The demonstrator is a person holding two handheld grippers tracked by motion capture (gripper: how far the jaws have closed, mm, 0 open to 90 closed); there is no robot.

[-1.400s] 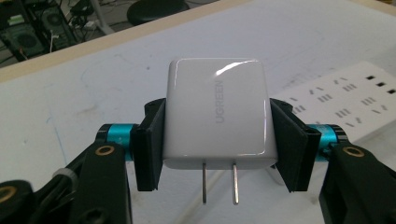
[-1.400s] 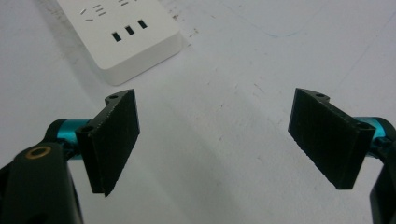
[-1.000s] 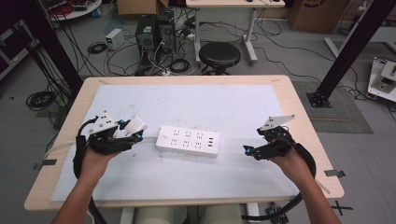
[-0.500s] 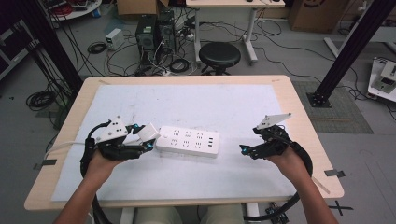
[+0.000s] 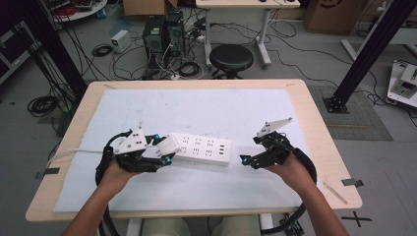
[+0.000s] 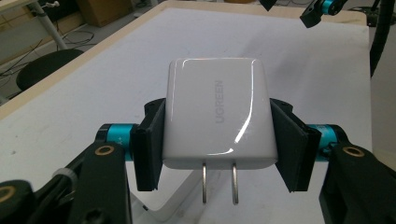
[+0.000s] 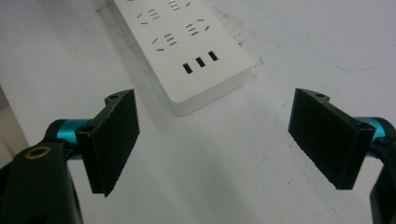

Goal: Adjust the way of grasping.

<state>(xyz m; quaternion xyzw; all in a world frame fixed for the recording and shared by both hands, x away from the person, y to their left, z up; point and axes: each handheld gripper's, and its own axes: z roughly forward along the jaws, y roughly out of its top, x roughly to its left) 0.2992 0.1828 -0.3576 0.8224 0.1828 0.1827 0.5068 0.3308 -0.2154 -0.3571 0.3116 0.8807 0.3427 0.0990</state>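
Left gripper view: charger [image 6: 217, 119] clamped by its flat sides in the left gripper [image 6: 219, 144], prongs [image 6: 218, 183] left free for insertion; high view: it hangs at the strip's [image 5: 204, 149] left end; right gripper [image 7: 215, 140], jaws wide and empty, waits near the strip's other end, likely to steady it.
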